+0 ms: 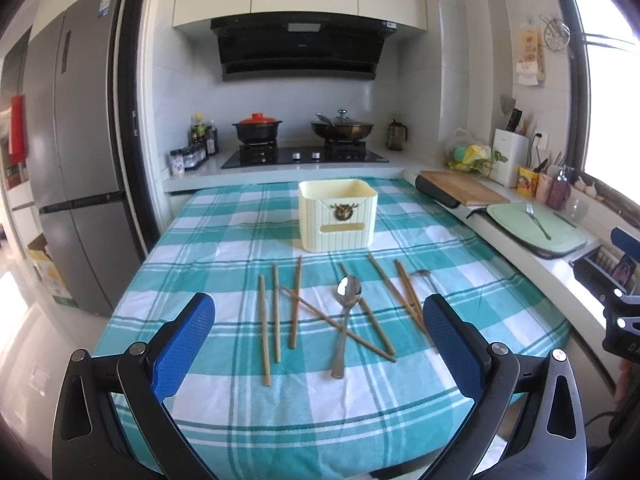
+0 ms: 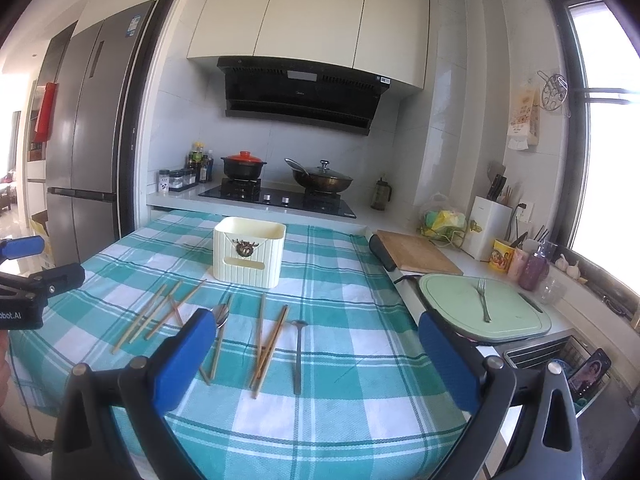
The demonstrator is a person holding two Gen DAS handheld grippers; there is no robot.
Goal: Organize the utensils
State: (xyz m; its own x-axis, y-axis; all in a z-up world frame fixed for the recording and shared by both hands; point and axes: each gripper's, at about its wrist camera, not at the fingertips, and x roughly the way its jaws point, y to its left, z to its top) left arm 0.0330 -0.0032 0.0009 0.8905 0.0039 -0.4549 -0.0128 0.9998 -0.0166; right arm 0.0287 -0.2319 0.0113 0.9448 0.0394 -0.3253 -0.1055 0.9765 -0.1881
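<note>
Apparently both claws (image 1: 318, 330) (image 2: 316, 346) wide, empty

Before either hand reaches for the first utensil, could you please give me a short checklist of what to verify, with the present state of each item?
1. Left tongs open and empty: ok.
2. Right tongs open and empty: ok.
3. Cream utensil holder upright, top open: ok; whether it is empty: cannot tell.
4. Large spoon lies free: not ok, it crosses chopsticks.
5. Small spoon lies alone on the checked cloth: ok.
6. Fork on the green board, off the cloth: ok.
</note>
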